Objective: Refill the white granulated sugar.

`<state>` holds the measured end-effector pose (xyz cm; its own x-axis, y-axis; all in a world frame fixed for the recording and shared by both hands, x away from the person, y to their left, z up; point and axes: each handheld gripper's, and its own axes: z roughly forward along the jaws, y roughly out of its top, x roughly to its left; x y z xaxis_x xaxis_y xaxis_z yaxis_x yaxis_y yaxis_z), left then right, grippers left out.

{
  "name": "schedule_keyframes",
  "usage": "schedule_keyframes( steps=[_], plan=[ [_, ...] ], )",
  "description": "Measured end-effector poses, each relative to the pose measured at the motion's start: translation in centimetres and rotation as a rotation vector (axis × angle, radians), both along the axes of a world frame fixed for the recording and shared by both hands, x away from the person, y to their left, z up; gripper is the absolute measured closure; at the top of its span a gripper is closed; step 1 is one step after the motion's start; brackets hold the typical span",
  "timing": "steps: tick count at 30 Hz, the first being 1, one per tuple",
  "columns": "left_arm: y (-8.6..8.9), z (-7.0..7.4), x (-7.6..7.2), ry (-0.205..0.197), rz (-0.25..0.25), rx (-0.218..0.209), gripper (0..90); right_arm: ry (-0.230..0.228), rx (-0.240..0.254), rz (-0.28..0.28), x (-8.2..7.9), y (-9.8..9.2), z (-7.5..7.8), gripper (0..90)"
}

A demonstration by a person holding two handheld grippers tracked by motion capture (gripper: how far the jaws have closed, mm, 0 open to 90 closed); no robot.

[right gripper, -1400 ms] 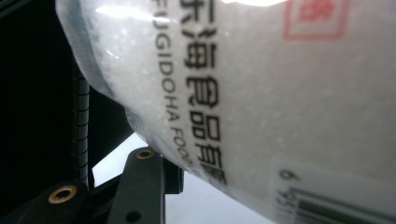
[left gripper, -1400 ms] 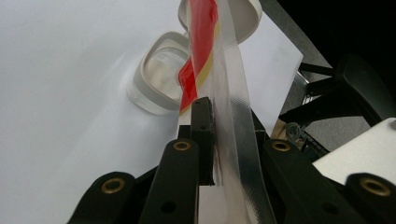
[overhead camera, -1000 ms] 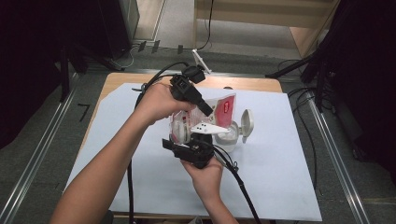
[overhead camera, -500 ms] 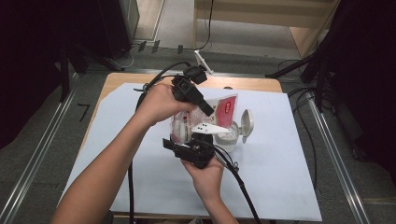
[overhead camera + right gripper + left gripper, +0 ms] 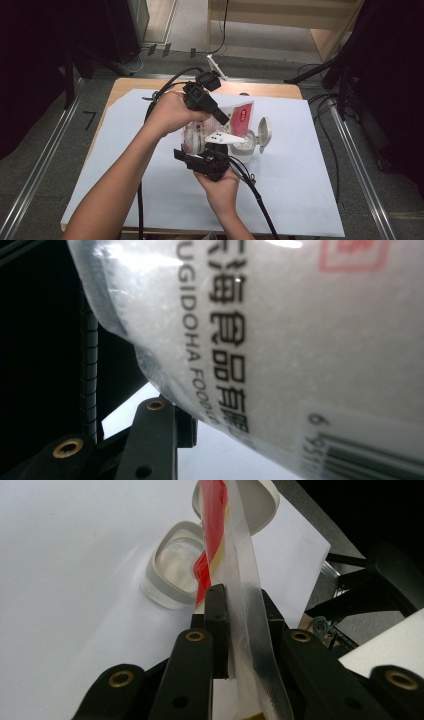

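A clear bag of white granules (image 5: 241, 116) with a red label hangs tilted over an open clear container (image 5: 246, 151), whose white flip lid (image 5: 263, 132) stands up at its right. My left gripper (image 5: 222, 119) comes in from above and is shut on the bag's flat clear edge (image 5: 245, 550). Past its jaws lie the container (image 5: 175, 565) and lid (image 5: 260, 505). My right gripper (image 5: 202, 146) reaches up from below and is shut on the bag's full body (image 5: 300, 340). One black finger (image 5: 155, 440) presses the bag's underside, and the other is hidden behind the bag.
A white sheet (image 5: 310, 190) covers the wooden table (image 5: 270, 90). Black cables (image 5: 260, 200) trail from both grippers across it. A small white stand (image 5: 216, 65) sits at the table's back edge. Metal rails (image 5: 360, 165) run along both sides on the floor.
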<state>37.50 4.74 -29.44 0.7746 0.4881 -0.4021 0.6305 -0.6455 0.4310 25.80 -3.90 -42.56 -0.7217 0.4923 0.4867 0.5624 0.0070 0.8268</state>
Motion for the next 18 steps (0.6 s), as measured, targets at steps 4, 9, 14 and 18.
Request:
schedule_keyframes(
  steps=[4,9,14,18],
  plan=[
    [0.11,-0.02,-0.07,-0.003,0.004,-0.016,81.6,-0.006,-0.004,-0.005,-0.01,-0.02,0.05,62.6],
    [0.11,-0.23,0.03,0.004,0.011,-0.025,81.7,0.002,-0.009,-0.008,0.06,-0.15,0.01,62.5],
    [0.0,-0.21,0.04,0.008,0.021,-0.025,81.7,-0.003,0.0,-0.011,0.04,-0.19,0.03,62.5],
    [-0.1,-0.21,0.02,0.011,0.03,-0.023,81.7,-0.017,-0.016,-0.02,-0.04,-0.14,0.03,60.7]
  ],
)
